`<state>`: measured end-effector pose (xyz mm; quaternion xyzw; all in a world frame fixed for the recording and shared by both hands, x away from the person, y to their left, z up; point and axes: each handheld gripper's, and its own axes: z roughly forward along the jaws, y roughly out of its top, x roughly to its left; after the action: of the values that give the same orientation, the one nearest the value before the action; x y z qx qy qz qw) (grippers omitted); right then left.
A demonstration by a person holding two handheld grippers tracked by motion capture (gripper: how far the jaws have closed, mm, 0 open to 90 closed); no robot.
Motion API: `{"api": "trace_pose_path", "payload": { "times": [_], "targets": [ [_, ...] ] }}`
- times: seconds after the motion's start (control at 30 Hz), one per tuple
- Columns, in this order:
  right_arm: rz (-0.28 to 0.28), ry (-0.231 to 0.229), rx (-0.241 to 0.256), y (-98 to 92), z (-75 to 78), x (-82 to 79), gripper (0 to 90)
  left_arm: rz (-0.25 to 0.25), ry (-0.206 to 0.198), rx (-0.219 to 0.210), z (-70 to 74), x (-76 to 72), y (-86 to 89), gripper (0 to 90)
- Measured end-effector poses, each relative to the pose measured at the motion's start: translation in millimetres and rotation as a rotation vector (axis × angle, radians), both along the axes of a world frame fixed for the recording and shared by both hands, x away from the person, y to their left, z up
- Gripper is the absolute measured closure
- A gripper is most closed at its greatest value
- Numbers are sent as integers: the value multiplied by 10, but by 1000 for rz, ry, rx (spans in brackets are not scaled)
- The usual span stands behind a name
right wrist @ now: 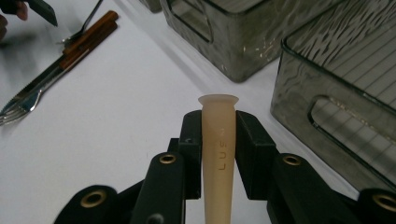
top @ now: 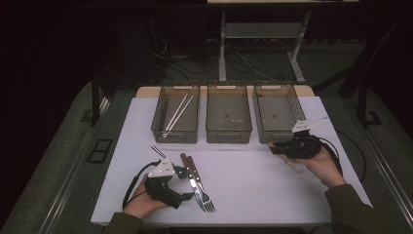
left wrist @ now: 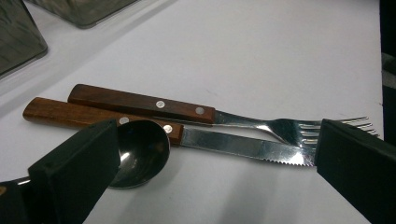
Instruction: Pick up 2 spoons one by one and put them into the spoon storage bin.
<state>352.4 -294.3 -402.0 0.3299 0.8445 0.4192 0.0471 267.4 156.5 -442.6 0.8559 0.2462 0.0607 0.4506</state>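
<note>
A fork (top: 198, 187) and a knife (top: 191, 171), both with wooden handles, lie side by side on the white mat near the front left. My left gripper (top: 187, 184) stands open beside them. In the left gripper view its jaws are wide apart (left wrist: 215, 144), framing the knife (left wrist: 243, 145), the fork (left wrist: 261, 125) and a dark spoon bowl (left wrist: 140, 151) by one jaw. My right gripper (top: 276, 148) sits in front of the right bin, shut (right wrist: 218, 122) on a cream plastic handle (right wrist: 218, 105) with raised letters.
Three clear grey bins stand in a row at the back of the mat: the left bin (top: 175, 135) holds chopsticks (top: 179, 111); the middle bin (top: 229, 136) and right bin (top: 265, 134) follow. The right gripper view has a bin wall (right wrist: 336, 116) close by.
</note>
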Motion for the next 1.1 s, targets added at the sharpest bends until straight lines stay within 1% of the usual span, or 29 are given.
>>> {"api": "trace_pose_path", "payload": {
  "times": [0.57, 0.83, 1.1],
  "targets": [
    [-20, -40, 57, 47, 151, 0, 733, -8, -1, 4, 6, -6, -20, 0],
    [-19, -47, 64, 151, 185, 42, 733, -8, -1, -2, 7, -11, -13, 0],
    [-20, -46, 72, 305, 210, 144, 732, -10, -3, -5, 13, -12, -13, 0]
  ]
}}
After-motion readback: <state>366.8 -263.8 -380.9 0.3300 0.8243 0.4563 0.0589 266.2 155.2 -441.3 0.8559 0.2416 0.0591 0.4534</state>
